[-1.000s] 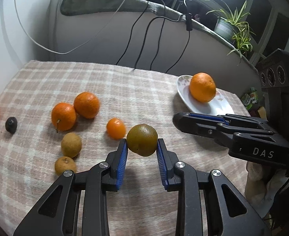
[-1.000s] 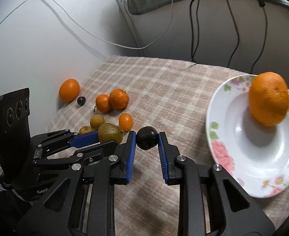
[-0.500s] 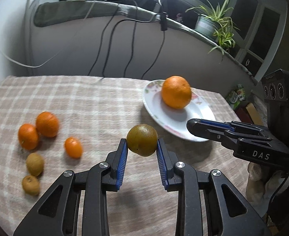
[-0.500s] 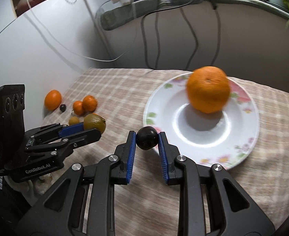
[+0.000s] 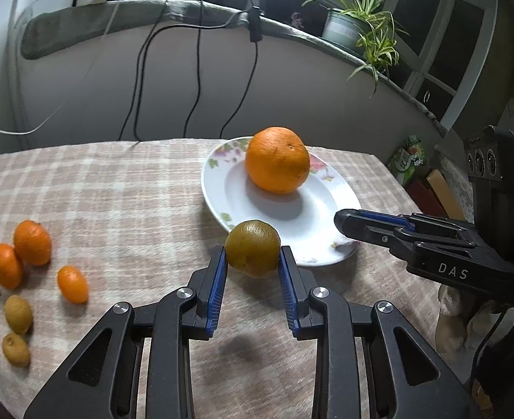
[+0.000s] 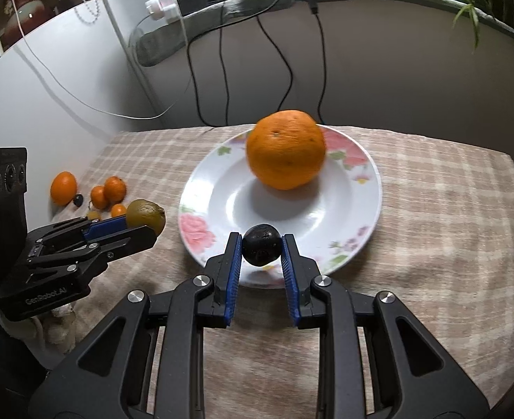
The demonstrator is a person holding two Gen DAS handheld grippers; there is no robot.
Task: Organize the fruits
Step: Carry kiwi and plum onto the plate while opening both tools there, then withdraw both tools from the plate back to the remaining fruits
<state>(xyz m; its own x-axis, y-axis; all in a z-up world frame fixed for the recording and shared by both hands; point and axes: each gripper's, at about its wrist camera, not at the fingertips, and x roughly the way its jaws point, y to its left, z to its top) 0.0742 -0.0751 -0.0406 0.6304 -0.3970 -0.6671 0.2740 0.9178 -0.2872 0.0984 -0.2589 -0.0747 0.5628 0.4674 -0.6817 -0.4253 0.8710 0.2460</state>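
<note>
Left gripper [image 5: 252,265] jaws clamp a greenish citrus [image 5: 252,252]; right gripper [image 6: 261,255] jaws pinch a dark fruit [image 6: 261,249] at lower centre over the plate [image 6: 368,188]. Dropped, either could roll into the orange [image 6: 286,149].

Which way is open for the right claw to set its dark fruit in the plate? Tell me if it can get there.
Probably yes. The right claw holds the dark fruit over the plate's near rim; the big orange sits farther back, leaving the near bowl bare.
</note>
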